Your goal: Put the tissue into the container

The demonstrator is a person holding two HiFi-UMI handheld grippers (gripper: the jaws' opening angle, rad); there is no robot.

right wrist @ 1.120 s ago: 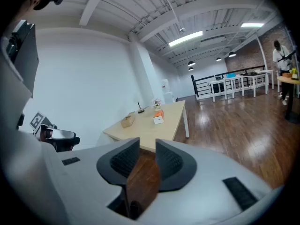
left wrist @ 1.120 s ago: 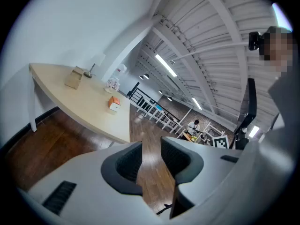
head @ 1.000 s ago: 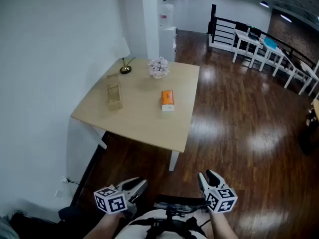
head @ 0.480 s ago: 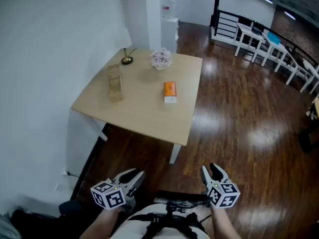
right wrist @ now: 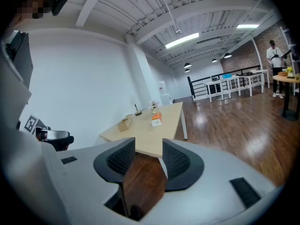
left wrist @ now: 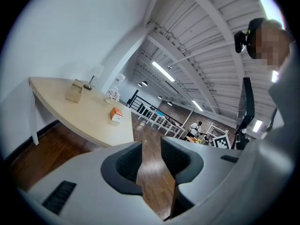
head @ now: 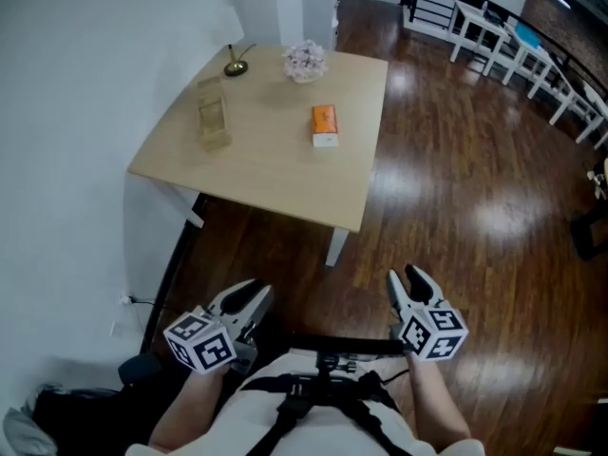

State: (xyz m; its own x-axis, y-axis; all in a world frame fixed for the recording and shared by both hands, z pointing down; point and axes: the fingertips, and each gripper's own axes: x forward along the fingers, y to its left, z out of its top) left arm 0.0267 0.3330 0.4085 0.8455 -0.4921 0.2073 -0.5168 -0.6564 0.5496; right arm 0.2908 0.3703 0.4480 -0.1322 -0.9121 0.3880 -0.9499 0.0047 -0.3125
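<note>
Across bare floor (head: 456, 188), well ahead of both grippers, the orange tissue pack (head: 324, 125) lies lengthwise on the table (head: 275, 193), right of the container (head: 213, 122); the left gripper (head: 255, 293) gapes empty, and the right gripper (head: 406, 278), also empty, has just been opening its jaws.

Table (head: 275, 174): pale beige wood top, white legs. Tissue pack (head: 324, 124): orange, white at its near end. Container (head: 213, 122): translucent tan. Flower bunch (head: 306, 61): pale pink and white. Floor (head: 456, 188): dark brown glossy planks. Wall (head: 85, 84): plain white. Railing (head: 429, 3): black.
</note>
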